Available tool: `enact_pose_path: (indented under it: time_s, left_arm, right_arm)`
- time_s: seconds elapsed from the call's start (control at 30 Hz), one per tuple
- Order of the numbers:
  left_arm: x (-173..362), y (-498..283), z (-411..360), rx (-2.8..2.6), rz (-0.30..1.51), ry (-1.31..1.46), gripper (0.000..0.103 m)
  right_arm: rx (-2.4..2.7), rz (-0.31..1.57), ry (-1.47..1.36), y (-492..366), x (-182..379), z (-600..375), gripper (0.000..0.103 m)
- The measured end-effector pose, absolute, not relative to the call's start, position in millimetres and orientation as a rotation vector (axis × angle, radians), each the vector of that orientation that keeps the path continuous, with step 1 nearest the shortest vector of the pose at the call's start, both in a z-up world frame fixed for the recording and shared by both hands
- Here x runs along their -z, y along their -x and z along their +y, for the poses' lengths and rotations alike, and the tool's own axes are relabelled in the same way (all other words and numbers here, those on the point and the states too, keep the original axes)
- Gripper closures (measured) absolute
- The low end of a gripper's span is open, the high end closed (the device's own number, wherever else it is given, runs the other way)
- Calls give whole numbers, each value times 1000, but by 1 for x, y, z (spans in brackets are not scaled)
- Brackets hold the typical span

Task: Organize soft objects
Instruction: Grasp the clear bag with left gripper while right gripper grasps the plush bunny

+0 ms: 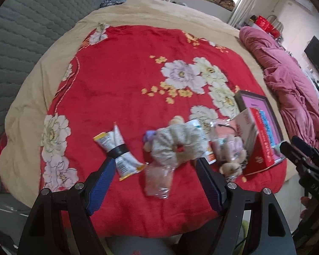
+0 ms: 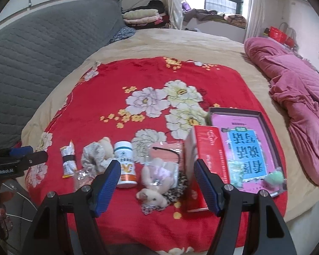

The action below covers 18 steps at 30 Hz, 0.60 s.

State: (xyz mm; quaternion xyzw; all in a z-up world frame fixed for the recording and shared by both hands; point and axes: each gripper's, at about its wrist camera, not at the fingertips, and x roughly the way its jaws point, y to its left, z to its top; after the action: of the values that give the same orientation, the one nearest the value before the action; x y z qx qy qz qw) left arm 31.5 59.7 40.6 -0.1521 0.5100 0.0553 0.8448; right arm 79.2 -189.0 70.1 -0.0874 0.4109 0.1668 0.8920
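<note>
Both tongs, left [image 1: 155, 171] and right [image 2: 157, 173], stood wide, empty. Only right view exposed white bottle [image 2: 125, 165]; left had scrunchie [image 1: 176, 146] covering it.

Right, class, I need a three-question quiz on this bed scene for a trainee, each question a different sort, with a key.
1. True or false: the white bottle stands upright on the red floral blanket.
2. Multiple choice: what already lies in the open box? A) a green fluffy item B) the snack packet C) the bottle
3. Fill in: the left gripper and right gripper both have their jaws ____.

Key
1. True.
2. A: the green fluffy item lies in the box; the snack packet lies on the blanket.
3. Open, holding nothing.
</note>
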Motion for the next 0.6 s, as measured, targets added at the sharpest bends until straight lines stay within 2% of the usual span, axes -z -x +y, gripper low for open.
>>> enact_pose_path:
  time_s: [0.6]
  left_arm:
    - [21, -23, 57, -106, 1121, 356, 24]
  right_arm:
    - [-340, 900, 178, -71, -29, -189, 33]
